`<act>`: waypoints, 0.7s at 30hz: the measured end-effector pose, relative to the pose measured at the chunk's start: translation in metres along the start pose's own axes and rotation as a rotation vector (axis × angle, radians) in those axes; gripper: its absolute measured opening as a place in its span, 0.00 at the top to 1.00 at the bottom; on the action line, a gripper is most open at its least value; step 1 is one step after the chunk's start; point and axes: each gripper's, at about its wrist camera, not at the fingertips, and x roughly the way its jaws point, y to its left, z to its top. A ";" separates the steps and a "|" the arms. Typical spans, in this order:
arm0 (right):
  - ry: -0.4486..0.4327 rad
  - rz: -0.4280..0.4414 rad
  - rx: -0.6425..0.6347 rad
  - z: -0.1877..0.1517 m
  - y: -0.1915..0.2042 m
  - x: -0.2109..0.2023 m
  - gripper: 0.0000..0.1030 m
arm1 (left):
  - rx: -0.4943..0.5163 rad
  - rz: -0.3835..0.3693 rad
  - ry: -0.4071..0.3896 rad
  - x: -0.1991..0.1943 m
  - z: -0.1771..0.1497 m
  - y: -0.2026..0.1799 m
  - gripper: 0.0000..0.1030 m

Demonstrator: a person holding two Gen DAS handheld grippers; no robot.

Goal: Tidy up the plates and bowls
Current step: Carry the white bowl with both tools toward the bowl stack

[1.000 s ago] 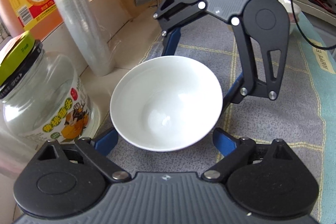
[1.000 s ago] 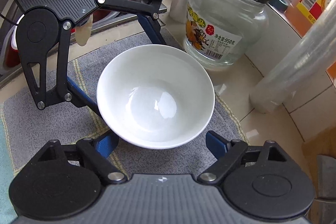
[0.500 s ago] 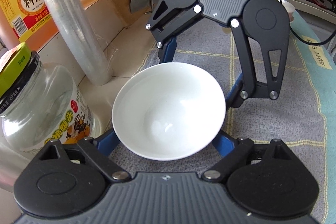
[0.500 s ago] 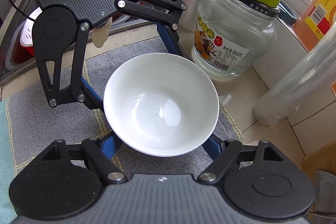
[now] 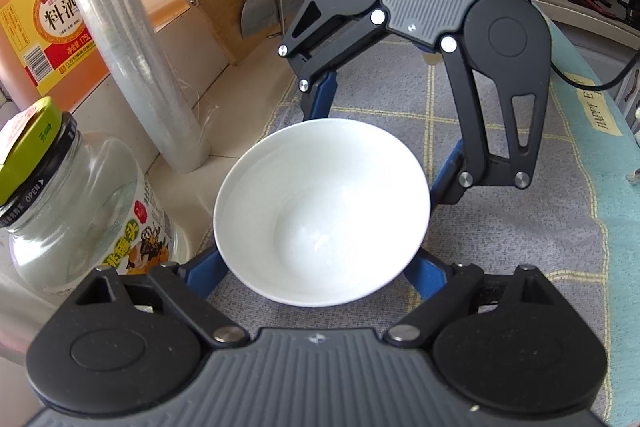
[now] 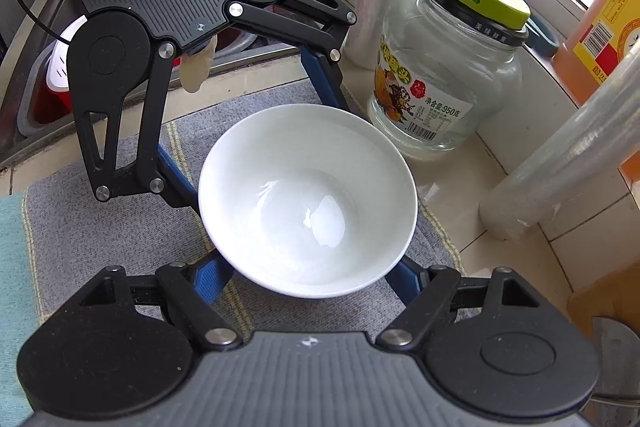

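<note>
We're at the grasp step: white bowl [image 5: 322, 213] sits frame centre on the grey mat [image 5: 520, 227]. Right hand-held gripper [image 6: 308, 271] has just closed onto the bowl's sides; left hand-held gripper [image 5: 320, 277] also brackets it wide, contact unclear. Next: a level, synchronised lift clear of the glass jar [image 6: 444, 75].

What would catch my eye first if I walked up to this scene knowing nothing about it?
The white bowl sits mid-scene on a grey cloth, empty and gleaming. Two black grippers face each other across it, the left gripper and the right gripper, their blue jaws closing in under its sides. Beside the bowl stand a glass jar with a green lid and a roll of clear film.
</note>
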 end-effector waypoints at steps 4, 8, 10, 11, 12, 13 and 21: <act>-0.003 -0.004 -0.006 -0.001 0.004 -0.007 0.17 | 0.001 -0.005 -0.007 -0.003 0.003 -0.004 0.10; -0.001 -0.004 -0.004 -0.003 0.008 -0.016 0.17 | 0.006 -0.005 -0.014 -0.008 0.007 -0.010 0.10; -0.002 -0.010 -0.005 -0.004 0.010 -0.021 0.17 | 0.011 -0.003 -0.019 -0.012 0.009 -0.013 0.10; -0.004 -0.012 -0.006 -0.005 0.012 -0.024 0.17 | 0.013 -0.004 -0.021 -0.013 0.010 -0.015 0.10; -0.005 -0.014 -0.004 -0.005 0.013 -0.026 0.17 | 0.014 -0.004 -0.022 -0.015 0.012 -0.017 0.10; -0.005 -0.016 -0.004 -0.006 0.015 -0.029 0.17 | 0.018 -0.003 -0.023 -0.017 0.013 -0.019 0.10; -0.015 -0.040 0.006 -0.016 0.036 -0.058 0.17 | 0.038 -0.006 -0.025 -0.031 0.027 -0.044 0.10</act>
